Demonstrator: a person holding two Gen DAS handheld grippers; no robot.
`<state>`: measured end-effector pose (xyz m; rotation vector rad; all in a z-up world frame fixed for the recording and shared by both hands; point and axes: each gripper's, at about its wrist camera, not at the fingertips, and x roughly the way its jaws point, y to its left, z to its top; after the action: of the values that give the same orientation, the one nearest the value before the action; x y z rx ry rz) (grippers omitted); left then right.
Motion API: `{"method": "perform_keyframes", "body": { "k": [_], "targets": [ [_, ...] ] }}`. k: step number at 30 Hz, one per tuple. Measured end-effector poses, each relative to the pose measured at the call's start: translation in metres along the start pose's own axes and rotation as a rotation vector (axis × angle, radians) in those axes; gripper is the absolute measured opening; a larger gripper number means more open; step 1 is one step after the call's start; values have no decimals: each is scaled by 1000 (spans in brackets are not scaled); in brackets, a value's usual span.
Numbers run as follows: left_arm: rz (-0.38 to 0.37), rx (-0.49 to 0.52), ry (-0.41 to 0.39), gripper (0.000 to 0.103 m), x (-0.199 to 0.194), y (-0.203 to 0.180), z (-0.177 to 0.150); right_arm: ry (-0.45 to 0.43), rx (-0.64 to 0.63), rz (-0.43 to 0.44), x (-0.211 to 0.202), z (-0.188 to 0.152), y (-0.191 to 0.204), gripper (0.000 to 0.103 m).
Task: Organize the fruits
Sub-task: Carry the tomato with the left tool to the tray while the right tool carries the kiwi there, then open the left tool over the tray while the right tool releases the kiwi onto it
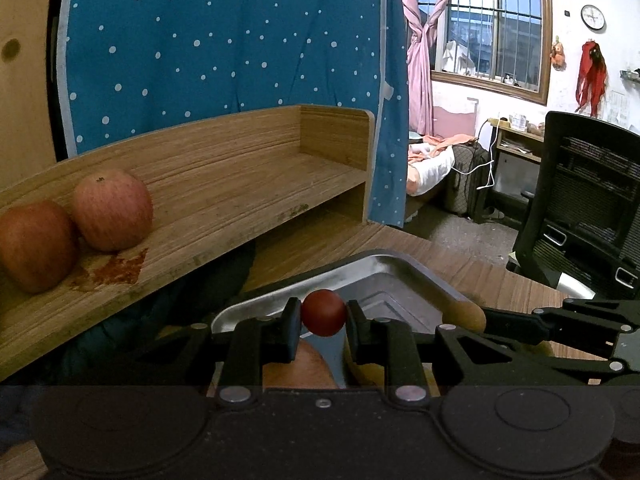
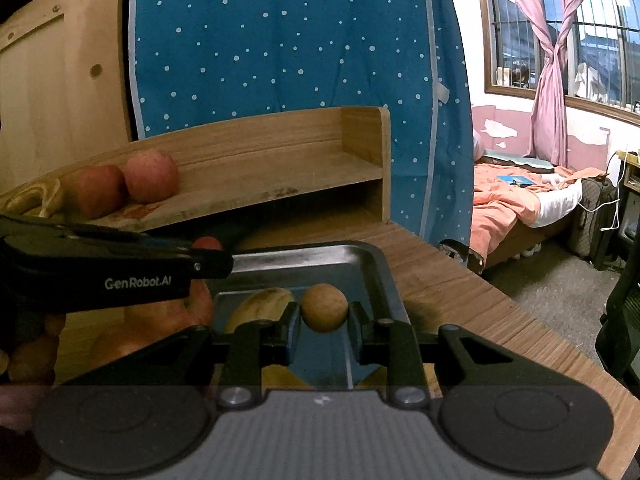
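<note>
A small dark-red fruit is being pinched between the narrow-set fingers of the left gripper, just above the metal tray on the wooden desk. A small round tan fruit is being clamped the same way by the right gripper, over the tray's near end, w/ a yellowish fruit lying in the tray beside it. Two apples are being kept on the upper shelf, touching each other, well apart from both grippers. Behind the shelf, a blue dotted cover is being seen.
</note>
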<state>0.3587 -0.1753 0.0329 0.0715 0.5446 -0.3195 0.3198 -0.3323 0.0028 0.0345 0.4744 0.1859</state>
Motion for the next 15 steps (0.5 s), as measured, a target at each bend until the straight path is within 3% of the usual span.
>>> {"method": "perform_keyframes", "body": {
  "k": [8,15],
  "targets": [
    [1,-2,0,28,1,1,0,-1,1,0,1,1,1,30],
    [5,-15,-2,38,2,4,1,-4,6,-9,1,1,2,42]
  ]
}}
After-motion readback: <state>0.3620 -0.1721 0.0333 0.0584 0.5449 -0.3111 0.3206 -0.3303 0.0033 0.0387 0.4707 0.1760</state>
